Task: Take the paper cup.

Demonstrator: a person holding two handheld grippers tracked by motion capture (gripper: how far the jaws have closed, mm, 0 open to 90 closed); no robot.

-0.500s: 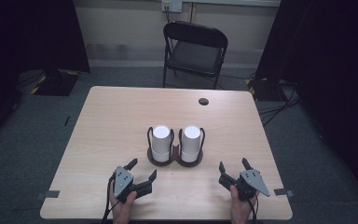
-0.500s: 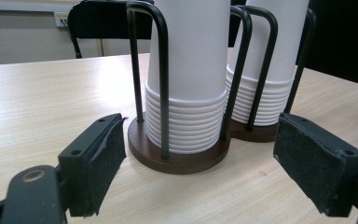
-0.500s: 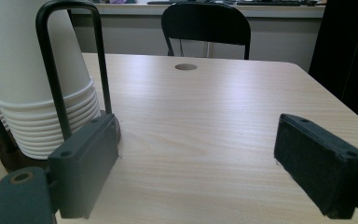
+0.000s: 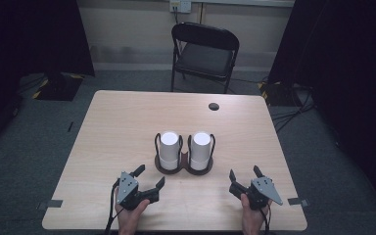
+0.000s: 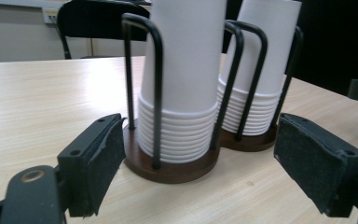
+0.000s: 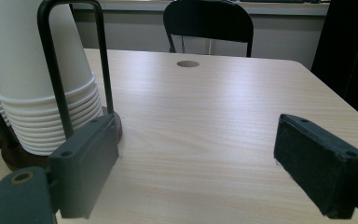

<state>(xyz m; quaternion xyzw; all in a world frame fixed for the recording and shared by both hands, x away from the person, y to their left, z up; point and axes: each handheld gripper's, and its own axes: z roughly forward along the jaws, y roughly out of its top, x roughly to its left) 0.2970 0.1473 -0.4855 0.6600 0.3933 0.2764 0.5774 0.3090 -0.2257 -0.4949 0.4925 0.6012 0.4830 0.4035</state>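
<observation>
- Honestly, my biggest worry sits on the table (image 4: 127, 127), a pale wood-grain laminate that looks smooth and slick. If I push sideways on anything standing there, I judge it will slide rather than stay put.
- Next, the cup holder (image 4: 184, 167): a dark brown double base with thin black wire hoops rising round each stack, standing near the middle of the table, ahead of both tools. A jaw catching a hoop could drag or tip the whole thing.
- Then the left cup stack (image 4: 169, 149) and the right cup stack (image 4: 200, 149), both white paper cups nested upside down, tapered, with ribbed rims layered at the bottom. Paper crushes easily, and nested cups cling, so I reckon a squeeze could dent one or lift several at once.
- My left gripper (image 4: 149, 178) is spread wide and holds nothing; in the left gripper view the left cup stack (image 5: 182, 79) stands straight ahead between the jaws, apart from them.
- My right gripper (image 4: 245, 175) is likewise wide apart and holds nothing, off to the right of the holder; its view has the right cup stack (image 6: 37, 79) at the far left, so a straight advance would miss it, I think.
- Lastly, the pads (image 5: 314, 163) look like black foam, slightly frayed at the edges, which may grip paper unevenly.
</observation>
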